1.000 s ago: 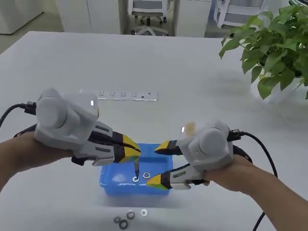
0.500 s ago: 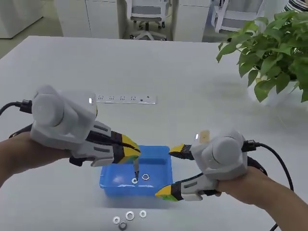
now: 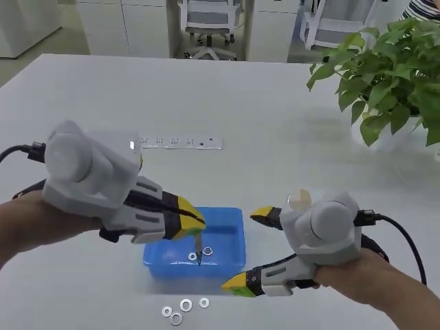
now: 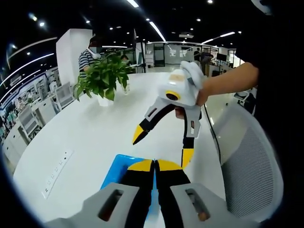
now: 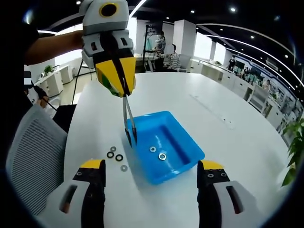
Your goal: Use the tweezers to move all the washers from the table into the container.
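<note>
Clamping the tweezers (image 3: 197,249) between jaws pressed tightly together, the left gripper (image 3: 194,221) hangs them tips-down over the blue container (image 3: 223,223), likely so a washer falls inside; whether the tips carry one I cannot tell. The right gripper (image 3: 245,249), at three o'clock of the container, has its jaws spread wide and empty, probably parked out of the way. Two washers (image 3: 207,251) lie in the container. Four more washers (image 3: 185,304) wait on the table (image 3: 275,124) at its six o'clock.
</note>
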`<state>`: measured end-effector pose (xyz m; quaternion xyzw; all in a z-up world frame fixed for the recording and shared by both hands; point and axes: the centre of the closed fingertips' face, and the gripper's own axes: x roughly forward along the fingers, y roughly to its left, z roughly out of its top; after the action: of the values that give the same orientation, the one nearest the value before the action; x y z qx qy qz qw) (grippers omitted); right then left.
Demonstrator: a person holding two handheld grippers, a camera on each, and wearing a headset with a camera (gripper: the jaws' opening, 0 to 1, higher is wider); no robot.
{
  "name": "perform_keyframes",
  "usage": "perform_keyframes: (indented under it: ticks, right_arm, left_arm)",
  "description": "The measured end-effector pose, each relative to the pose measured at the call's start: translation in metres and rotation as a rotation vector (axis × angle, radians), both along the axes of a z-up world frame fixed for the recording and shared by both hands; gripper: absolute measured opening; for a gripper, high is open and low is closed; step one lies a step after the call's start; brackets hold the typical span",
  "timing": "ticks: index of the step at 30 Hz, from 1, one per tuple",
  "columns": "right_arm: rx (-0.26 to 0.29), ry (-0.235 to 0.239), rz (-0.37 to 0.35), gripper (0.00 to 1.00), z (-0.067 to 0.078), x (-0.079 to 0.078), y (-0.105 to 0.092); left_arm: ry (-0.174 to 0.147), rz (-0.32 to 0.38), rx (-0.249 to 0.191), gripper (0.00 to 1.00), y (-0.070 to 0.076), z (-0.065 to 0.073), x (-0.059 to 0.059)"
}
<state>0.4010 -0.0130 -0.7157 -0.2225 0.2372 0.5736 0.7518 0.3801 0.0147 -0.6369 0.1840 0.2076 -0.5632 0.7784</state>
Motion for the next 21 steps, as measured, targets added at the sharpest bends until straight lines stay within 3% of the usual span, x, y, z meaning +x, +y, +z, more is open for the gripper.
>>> perform_keyframes:
  ticks: [21]
  right_arm:
    - [0.026, 0.044, -0.03, 0.99, -0.01, -0.02, -0.007]
  left_arm:
    - [0.022, -0.052, 0.017, 0.05, -0.01, -0.023, -0.021]
